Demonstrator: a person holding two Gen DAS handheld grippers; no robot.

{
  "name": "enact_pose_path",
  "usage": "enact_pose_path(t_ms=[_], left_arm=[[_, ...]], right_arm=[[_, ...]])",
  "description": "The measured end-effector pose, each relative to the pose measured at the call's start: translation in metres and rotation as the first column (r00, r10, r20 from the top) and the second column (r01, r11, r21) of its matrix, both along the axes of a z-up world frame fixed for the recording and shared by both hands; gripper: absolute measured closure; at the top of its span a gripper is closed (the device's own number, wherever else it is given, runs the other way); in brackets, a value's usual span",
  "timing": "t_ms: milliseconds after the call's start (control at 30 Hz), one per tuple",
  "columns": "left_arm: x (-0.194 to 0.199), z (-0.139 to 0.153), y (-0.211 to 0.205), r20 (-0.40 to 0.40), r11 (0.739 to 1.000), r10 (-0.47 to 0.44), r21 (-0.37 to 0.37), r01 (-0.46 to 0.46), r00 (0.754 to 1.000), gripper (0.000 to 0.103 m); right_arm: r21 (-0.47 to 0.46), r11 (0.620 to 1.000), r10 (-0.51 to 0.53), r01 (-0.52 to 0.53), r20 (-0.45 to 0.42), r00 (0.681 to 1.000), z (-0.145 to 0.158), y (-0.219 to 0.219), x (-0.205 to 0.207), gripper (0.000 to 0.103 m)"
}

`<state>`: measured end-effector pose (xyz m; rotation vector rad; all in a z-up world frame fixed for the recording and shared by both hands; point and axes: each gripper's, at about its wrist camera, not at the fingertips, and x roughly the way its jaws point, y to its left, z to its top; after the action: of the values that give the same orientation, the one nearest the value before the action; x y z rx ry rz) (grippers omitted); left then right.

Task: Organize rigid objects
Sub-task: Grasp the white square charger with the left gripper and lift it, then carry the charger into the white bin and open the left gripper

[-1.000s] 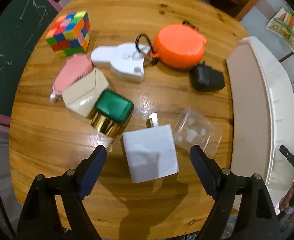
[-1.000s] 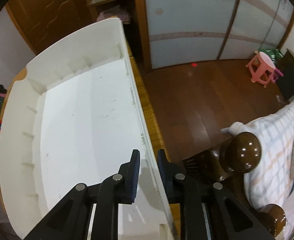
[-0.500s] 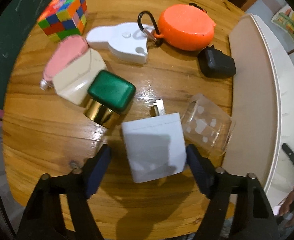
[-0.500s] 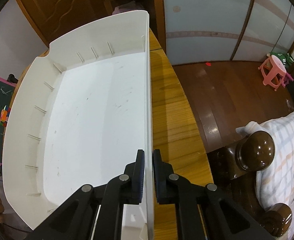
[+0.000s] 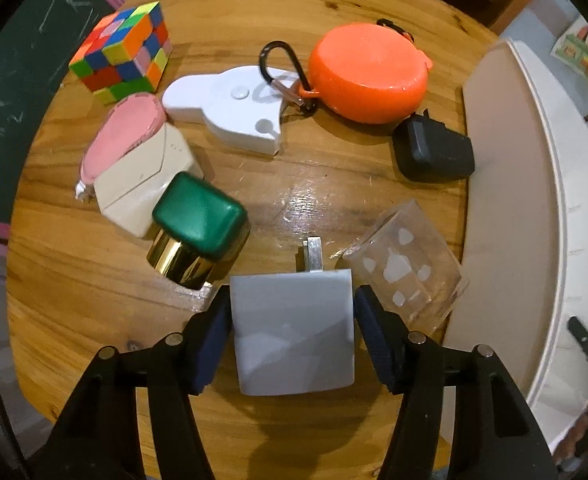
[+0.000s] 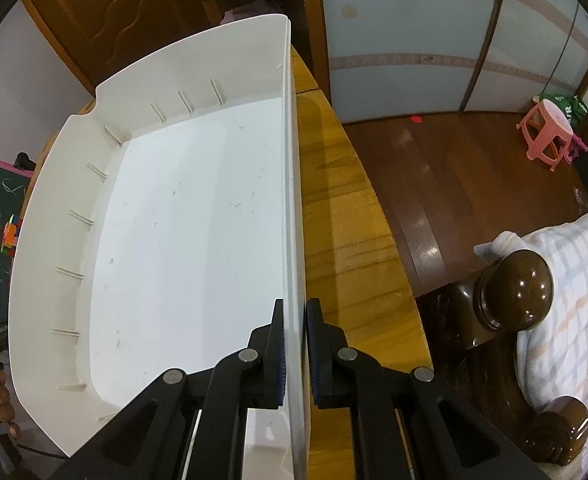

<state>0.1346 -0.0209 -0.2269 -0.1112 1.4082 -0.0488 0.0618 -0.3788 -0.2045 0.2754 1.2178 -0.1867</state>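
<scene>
Closing left claw (image 5: 292, 320) straddles white block (image 5: 294, 332) (right claw clamps bin wall).

Left tongs (image 5: 292, 320): two black plastic arms, each ending in a dark navy-blue pad (image 5: 214, 344). Each arm is built of two parallel black links joined with round silver rivets, four rivets visible in all. Surface matte, no markings seen.

Right tongs (image 6: 294, 350): same build, with black linkage arms, four silver rivets and blue pads (image 6: 280, 354) on the inner faces of black fingers. A pale metal rod shows between the links at the bottom edge.
</scene>
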Motion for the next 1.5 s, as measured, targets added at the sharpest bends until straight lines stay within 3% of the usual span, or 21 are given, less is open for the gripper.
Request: enact_pose_path(t_ms=[233,500,900,1067,1267,1500], left_arm=[[0.005,-0.003,-0.017,0.021,0.996,-0.041,0.081,0.039,0.999,0.039],[-0.002,-0.004,-0.023,0.033,0.996,-0.029,0.086,0.026,0.999,0.043],[-0.043,0.020,-0.023,0.085,0.988,-0.089,0.135,0.077,0.992,0.044],[-0.056,0.067,-0.016,0.166,0.990,-0.103,0.110,0.086,0.981,0.044],[-0.067,0.139,-0.032,0.324,0.983,-0.178,0.091,0.157,0.929,0.044],[-0.065,0.169,-0.074,0.364,0.961,-0.260,0.012,0.275,0.894,0.044]], right_arm=[[0.014,1.000,-0.008,0.008,-0.007,1.000,-0.001,-0.003,0.000,0.094],[0.022,1.000,-0.016,0.016,-0.011,1.000,-0.004,-0.003,-0.001,0.094],[0.026,0.999,-0.020,0.020,-0.014,1.000,-0.006,-0.002,-0.003,0.094],[0.030,0.999,-0.025,0.025,-0.010,1.000,-0.006,-0.003,-0.004,0.094],[0.038,0.999,-0.028,0.028,0.000,1.000,-0.005,-0.004,-0.006,0.095],[0.037,0.999,0.003,-0.004,0.021,1.000,-0.006,-0.006,-0.012,0.097]])
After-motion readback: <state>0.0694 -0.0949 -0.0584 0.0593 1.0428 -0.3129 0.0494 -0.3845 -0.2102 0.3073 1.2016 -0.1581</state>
